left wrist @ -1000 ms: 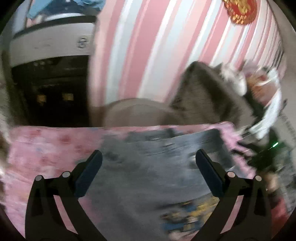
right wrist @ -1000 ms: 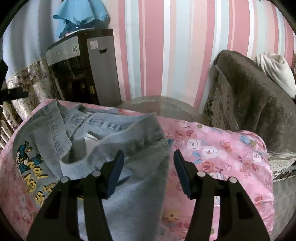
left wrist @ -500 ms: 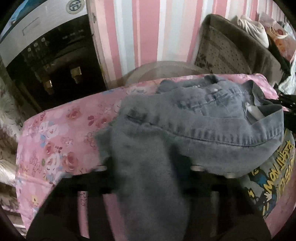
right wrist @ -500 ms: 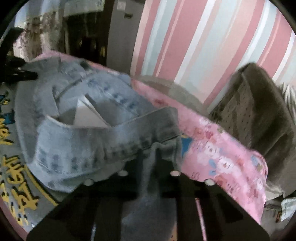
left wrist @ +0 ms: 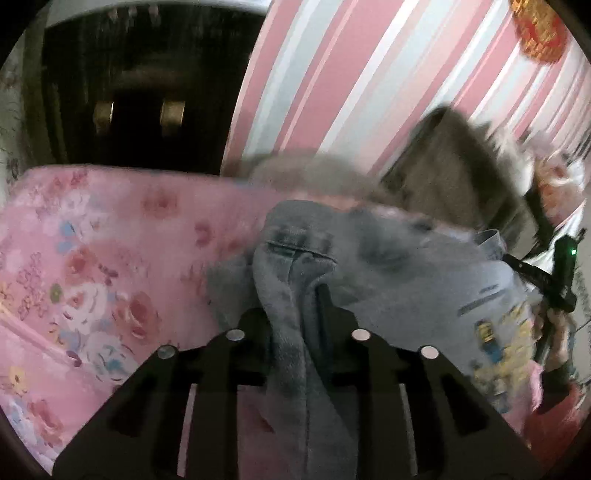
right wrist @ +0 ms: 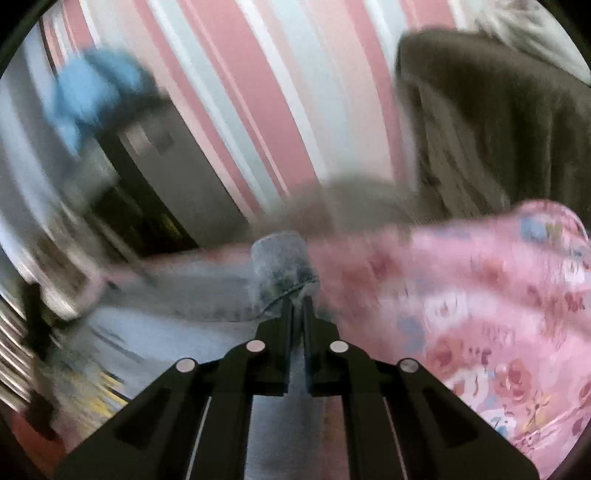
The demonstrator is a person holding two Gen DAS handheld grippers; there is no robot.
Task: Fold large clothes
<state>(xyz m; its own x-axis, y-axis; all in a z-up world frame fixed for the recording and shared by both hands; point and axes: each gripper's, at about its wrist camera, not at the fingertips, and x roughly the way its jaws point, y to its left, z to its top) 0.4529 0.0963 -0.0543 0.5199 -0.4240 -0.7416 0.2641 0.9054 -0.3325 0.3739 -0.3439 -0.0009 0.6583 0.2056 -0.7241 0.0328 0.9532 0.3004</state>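
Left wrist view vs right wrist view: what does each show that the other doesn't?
Left wrist only: red-and-gold wall ornament, the garment's cartoon print, left gripper clamped on bunched denim.

Right wrist only: blue cloth atop the dispenser, right gripper pinching a denim edge.

Both: denim garment, pink floral sheet, striped wall, water dispenser, brown chair.

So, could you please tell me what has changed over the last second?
Both grippers have just closed their jaws on the denim garment: the left gripper on a thick bunch, the right gripper on a thin edge. A second ago both stood open above it. The pink floral cover stays underneath.
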